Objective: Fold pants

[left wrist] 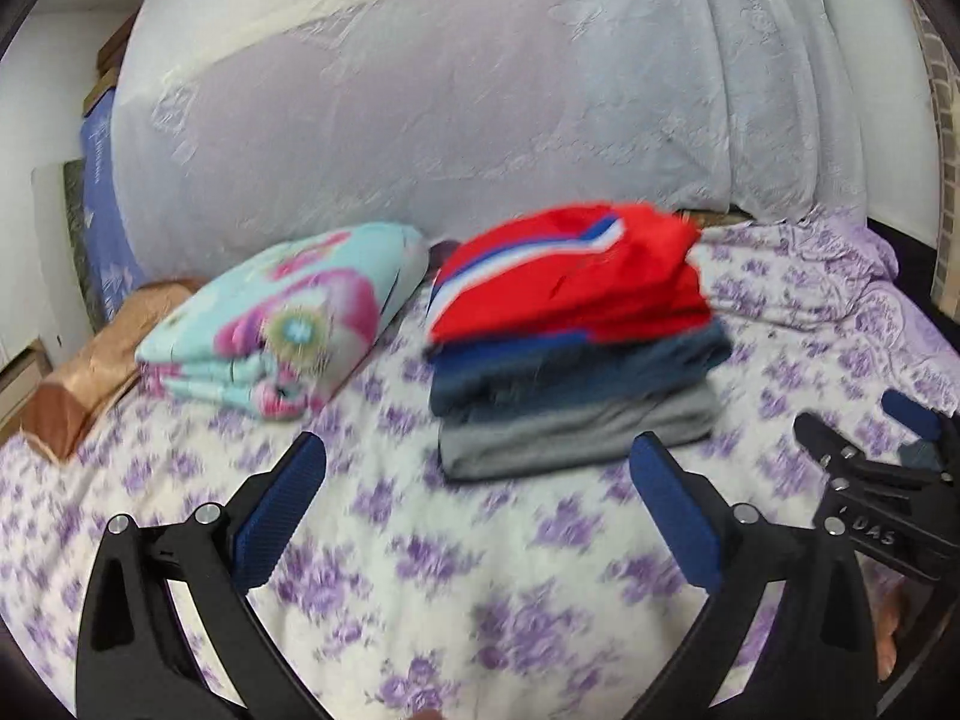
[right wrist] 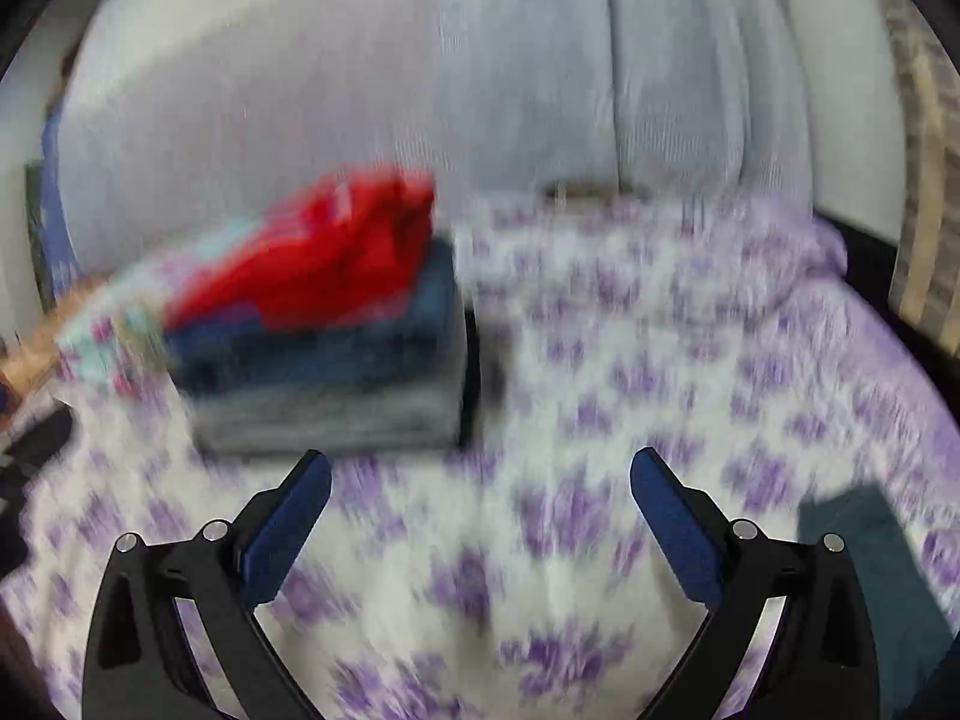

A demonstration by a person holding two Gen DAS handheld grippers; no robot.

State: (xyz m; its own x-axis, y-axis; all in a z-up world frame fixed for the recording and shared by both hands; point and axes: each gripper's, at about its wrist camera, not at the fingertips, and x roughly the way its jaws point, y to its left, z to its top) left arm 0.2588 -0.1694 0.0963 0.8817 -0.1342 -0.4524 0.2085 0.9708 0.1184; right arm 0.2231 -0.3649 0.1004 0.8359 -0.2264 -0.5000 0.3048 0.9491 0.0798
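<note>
Already the folded pants sit in a stack (left wrist: 576, 354) on the flowered bedsheet (left wrist: 420, 540) — red pair (left wrist: 570, 276) on top, blue below, grey at the bottom. Its long axis runs across the bed, left to right. The left gripper (left wrist: 477, 474) hangs just in front of it, fingers spread wide and holding nothing. The right gripper (right wrist: 480, 480) is likewise splayed and empty, with the stack ahead and to its left, so the left one looks nearer. A dark teal cloth (right wrist: 870, 588) — perhaps more pants — lies at the right gripper's right. A pastel folded blanket (left wrist: 282, 330) rests beside the stack.
</note>
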